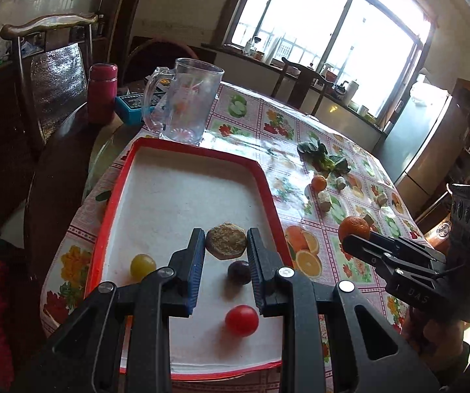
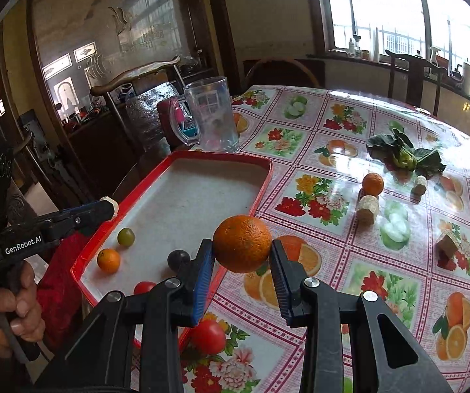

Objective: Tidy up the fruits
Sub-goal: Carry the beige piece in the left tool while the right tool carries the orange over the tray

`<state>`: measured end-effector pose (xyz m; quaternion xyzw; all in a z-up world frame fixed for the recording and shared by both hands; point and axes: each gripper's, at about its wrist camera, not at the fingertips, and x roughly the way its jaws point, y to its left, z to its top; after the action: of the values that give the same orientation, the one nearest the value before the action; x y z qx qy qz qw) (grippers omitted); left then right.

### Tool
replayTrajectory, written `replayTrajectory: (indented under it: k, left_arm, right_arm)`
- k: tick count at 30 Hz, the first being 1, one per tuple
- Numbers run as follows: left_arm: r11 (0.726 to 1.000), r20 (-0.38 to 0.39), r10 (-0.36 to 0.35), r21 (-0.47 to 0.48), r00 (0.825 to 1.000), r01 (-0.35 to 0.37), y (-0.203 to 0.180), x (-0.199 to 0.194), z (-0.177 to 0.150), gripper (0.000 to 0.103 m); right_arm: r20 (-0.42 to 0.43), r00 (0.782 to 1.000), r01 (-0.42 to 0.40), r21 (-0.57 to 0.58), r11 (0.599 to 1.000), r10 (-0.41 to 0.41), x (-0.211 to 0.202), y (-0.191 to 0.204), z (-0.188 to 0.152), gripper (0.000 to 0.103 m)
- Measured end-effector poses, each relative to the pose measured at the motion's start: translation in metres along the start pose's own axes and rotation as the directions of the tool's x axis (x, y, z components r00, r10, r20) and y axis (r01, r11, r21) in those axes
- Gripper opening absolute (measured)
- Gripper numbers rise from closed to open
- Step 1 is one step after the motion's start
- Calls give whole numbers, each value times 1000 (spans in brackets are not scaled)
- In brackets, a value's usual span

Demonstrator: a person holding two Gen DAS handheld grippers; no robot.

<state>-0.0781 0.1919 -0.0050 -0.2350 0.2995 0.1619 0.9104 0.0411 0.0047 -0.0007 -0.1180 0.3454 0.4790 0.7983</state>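
My left gripper (image 1: pixel 225 239) is shut on a round brown biscuit-like piece (image 1: pixel 225 240), held over the red-rimmed tray (image 1: pixel 187 145). In the tray lie a yellow-green grape (image 1: pixel 142 265), a dark purple grape (image 1: pixel 239 271) and a red tomato (image 1: pixel 241 320). My right gripper (image 2: pixel 242 252) is shut on an orange (image 2: pixel 242 243), held above the tablecloth just right of the tray's rim (image 2: pixel 261 190). The right wrist view also shows a small orange (image 2: pixel 108 260) in the tray and a red tomato (image 2: pixel 208 336) on the cloth below my fingers.
A clear glass mug (image 1: pixel 186 101) stands behind the tray, with a red flask (image 1: pixel 101 88) beside it. On the cloth to the right lie a small orange (image 2: pixel 372 183), leafy greens (image 2: pixel 405 157) and several beige chunks (image 2: pixel 367 208). Chairs stand around the table.
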Motion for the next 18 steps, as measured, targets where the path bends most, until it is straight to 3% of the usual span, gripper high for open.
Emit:
replayTrajectory:
  k: [18]
  left_arm:
    - [998, -28, 66, -18, 997, -67, 37, 21, 16, 23]
  right_arm:
    - [-57, 996, -67, -32, 997, 66, 48, 30, 19, 35]
